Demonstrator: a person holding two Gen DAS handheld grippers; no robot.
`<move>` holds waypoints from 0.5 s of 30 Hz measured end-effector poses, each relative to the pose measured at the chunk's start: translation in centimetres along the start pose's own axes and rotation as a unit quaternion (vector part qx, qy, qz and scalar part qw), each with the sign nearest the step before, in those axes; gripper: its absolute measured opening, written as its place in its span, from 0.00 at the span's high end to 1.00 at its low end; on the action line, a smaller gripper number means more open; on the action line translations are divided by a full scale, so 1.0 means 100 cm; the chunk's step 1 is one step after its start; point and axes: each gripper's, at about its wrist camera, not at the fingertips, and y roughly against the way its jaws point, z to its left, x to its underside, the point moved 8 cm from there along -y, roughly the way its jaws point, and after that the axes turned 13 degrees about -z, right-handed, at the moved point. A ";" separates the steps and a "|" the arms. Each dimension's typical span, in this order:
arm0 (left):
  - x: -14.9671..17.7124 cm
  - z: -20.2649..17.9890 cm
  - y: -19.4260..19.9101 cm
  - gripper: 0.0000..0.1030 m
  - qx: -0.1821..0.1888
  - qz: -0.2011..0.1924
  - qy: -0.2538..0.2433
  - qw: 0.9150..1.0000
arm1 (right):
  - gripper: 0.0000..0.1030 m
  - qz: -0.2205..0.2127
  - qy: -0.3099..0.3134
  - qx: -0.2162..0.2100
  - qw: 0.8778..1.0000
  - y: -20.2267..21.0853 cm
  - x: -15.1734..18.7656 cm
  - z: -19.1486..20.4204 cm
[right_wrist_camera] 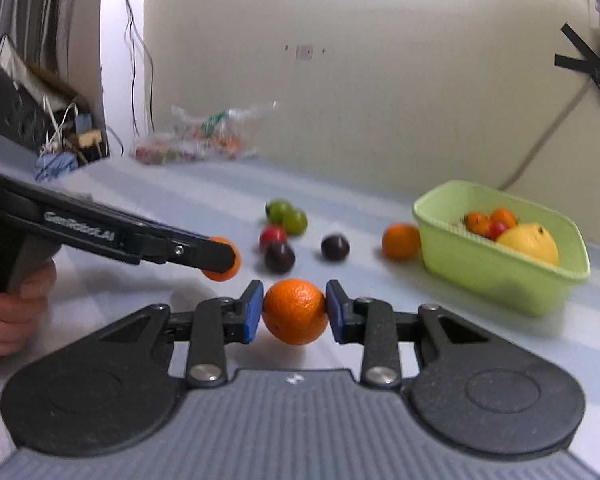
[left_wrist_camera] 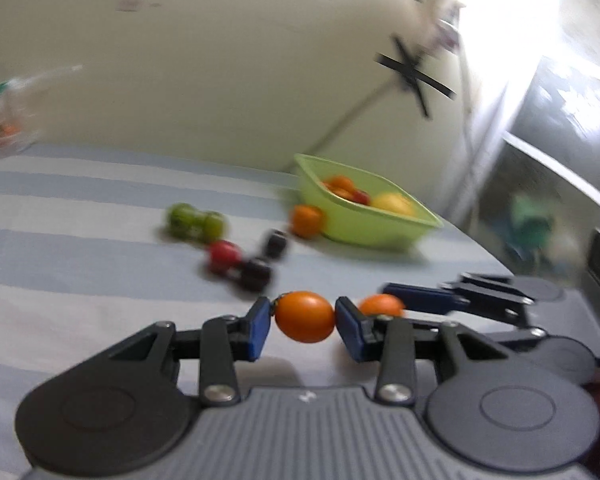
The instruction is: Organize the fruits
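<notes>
Both grippers are gripping round fruit: the left gripper [left_wrist_camera: 305,316] an orange tomato [left_wrist_camera: 305,317], the right gripper [right_wrist_camera: 294,311] an orange [right_wrist_camera: 295,311]. Either could be slipping free before reaching the far-right green basket [right_wrist_camera: 496,268].

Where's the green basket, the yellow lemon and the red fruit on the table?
green basket [right_wrist_camera: 496,276], right wrist view, on its front wall.
yellow lemon [right_wrist_camera: 530,240], right wrist view, on its rounded top, inside the basket.
red fruit [right_wrist_camera: 272,235], right wrist view, on its middle.

Looked like home room: striped cloth on worktop [right_wrist_camera: 380,200], taped cable [right_wrist_camera: 588,64] on cream wall [right_wrist_camera: 380,100], cluttered corner.
</notes>
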 end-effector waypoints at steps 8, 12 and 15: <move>0.024 -0.010 -0.008 0.60 -0.026 0.026 -0.032 0.999 | 0.59 0.010 -0.008 0.000 1.000 0.004 0.013 0.002; 0.023 -0.009 -0.006 0.60 -0.031 0.022 -0.038 0.999 | 0.58 0.018 -0.013 -0.008 1.000 0.003 0.017 0.004; 0.024 -0.007 -0.006 0.55 -0.036 0.026 -0.041 0.998 | 0.58 0.030 -0.018 -0.018 0.999 0.002 0.020 0.005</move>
